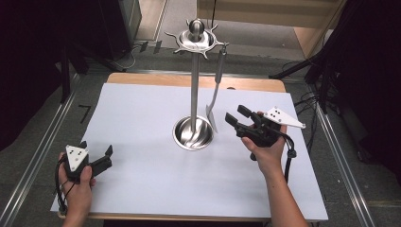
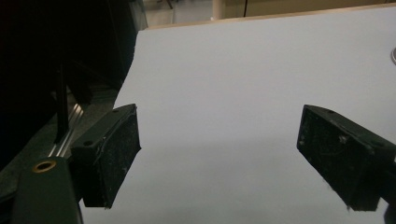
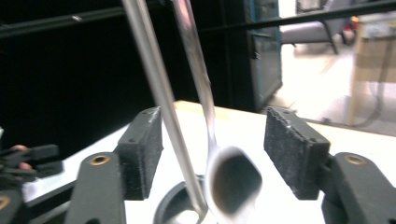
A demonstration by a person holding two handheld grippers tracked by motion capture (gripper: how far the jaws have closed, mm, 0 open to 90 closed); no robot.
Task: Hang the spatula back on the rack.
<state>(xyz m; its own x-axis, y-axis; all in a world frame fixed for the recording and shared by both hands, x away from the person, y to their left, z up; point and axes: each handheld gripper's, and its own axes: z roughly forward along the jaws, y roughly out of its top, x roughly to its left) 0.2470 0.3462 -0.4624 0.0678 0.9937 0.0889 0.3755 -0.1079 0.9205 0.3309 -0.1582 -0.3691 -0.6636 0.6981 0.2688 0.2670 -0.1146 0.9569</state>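
A steel utensil stand [image 1: 194,80] rises from a round bowl-shaped base [image 1: 193,133] in the middle of the white sheet, with a ring of hooks [image 1: 196,40] at its top. One long steel utensil [image 1: 213,106] hangs from a hook on the right, its head down near the base. My right gripper [image 1: 235,113] stands open just right of that head. In the right gripper view the utensil's blurred head [image 3: 231,184] lies between the open jaws, untouched, beside the stand's pole [image 3: 159,93]. My left gripper [image 1: 97,147] rests open at the sheet's near left, over bare sheet [image 2: 219,154].
The white sheet [image 1: 151,165] covers a wooden table [image 1: 156,79]. Metal rails [image 1: 42,142] run along both sides. Dark stands and cables [image 1: 312,71] sit beyond the far right corner. The stand's base bowl holds nothing I can see.
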